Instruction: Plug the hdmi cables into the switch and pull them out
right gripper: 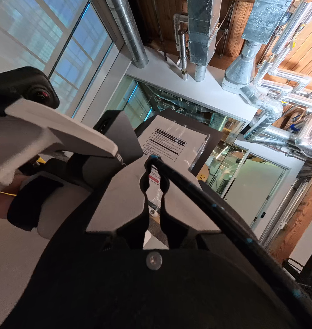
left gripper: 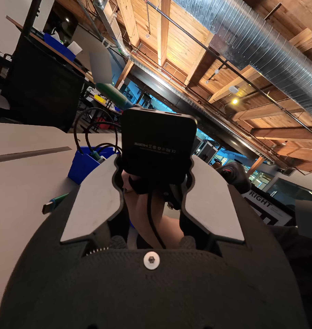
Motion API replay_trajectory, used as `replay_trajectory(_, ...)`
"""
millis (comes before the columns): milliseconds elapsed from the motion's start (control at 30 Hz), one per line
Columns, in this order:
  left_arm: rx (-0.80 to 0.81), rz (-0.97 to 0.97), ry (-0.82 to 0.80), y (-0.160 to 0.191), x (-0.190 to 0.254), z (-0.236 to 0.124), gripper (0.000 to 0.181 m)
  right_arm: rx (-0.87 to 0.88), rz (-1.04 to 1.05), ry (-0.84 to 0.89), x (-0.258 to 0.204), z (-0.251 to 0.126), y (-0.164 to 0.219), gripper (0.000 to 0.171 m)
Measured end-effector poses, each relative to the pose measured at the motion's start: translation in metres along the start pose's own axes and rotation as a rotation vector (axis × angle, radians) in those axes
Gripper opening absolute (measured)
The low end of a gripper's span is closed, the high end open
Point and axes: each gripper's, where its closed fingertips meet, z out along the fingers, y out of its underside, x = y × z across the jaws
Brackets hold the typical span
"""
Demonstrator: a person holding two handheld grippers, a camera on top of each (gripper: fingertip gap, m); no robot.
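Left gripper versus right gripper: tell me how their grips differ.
The left gripper clamps the boxy black switch; the right gripper pinches a thin black cable. The left gripper's fingers stand well apart around the switch; the right gripper's nearly meet. Both grip at the tips.

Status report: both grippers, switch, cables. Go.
Left gripper shut on HDMI switch. Right gripper shut on blue-tipped cable. Green cable loose on table.
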Motion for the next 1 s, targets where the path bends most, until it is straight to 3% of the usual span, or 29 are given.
replay_trajectory(233,-0.008,0.107,-0.050,-0.005,-0.002,-0.004,0.069,-0.005,0.031,-0.053,-0.007,0.003,0.005,0.008)
replay_trajectory(500,-0.089,0.483,-0.386,-0.028,-0.034,-0.030,0.069,-0.055,0.013,-0.111,0.005,0.007,0.010,0.008)
replay_trajectory(633,-0.189,0.554,-0.554,-0.041,-0.056,-0.055,0.069,-0.017,-0.162,-0.204,0.010,0.002,-0.017,0.007)
replay_trajectory(767,-0.230,0.463,-0.572,-0.045,-0.066,-0.069,0.069,0.088,-0.459,-0.380,-0.018,-0.019,-0.047,0.005)
replay_trajectory(900,-0.260,0.451,-0.585,-0.042,-0.072,-0.073,0.069,0.050,-0.740,-0.455,-0.045,-0.026,-0.040,0.005)
replay_trajectory(1000,-0.291,0.468,-0.599,-0.037,-0.075,-0.072,0.069,0.057,-0.776,-0.493,-0.058,-0.028,-0.036,0.006)
